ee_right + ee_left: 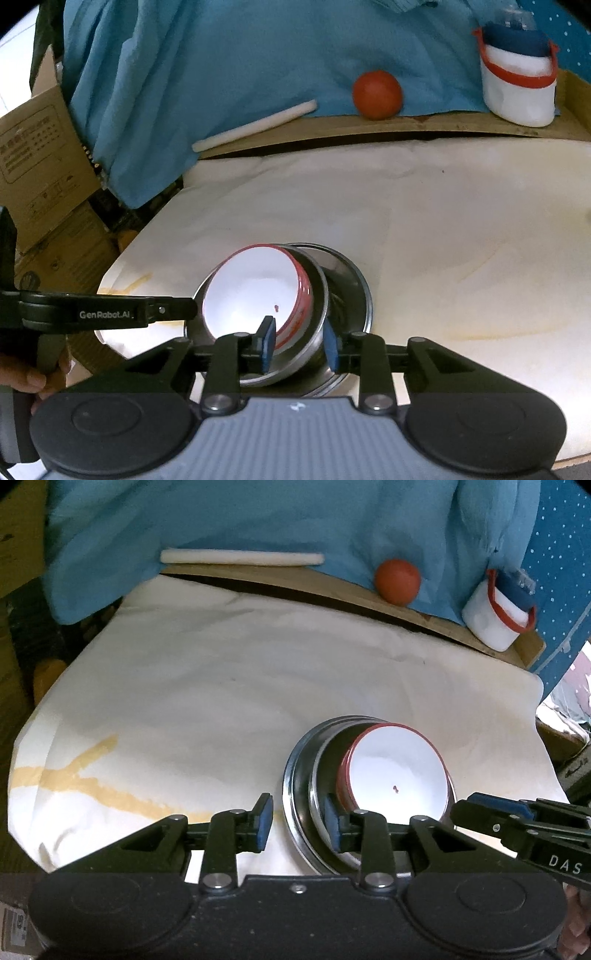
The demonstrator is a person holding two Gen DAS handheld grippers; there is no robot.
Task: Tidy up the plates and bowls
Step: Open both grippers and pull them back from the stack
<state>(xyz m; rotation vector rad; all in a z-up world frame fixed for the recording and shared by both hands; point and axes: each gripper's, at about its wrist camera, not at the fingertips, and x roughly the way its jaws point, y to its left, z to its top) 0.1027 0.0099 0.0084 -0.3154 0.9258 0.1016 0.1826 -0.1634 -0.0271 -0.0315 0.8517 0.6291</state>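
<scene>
A white enamel bowl with a red rim (395, 771) (251, 291) lies tilted inside a steel bowl (319, 764) (318, 295), which rests on a steel plate (291, 805) (364, 295) on the white cloth. My left gripper (298, 823) is open and straddles the plate's near-left rim, with a gap at the outer pad. My right gripper (299, 341) is open too, one finger inside the white bowl and the other outside the steel bowl. Each gripper shows in the other's view: the right gripper (476, 806) at the stack's right, the left gripper (181, 308) at its left.
At the back on a wooden board (424, 127) lie a white rod (242, 557), an orange-red ball (397, 581) and a red-rimmed white mug (495, 616), against blue cloth (258, 517). Cardboard boxes (40, 155) stand left of the table. A hand (22, 380) holds the left gripper.
</scene>
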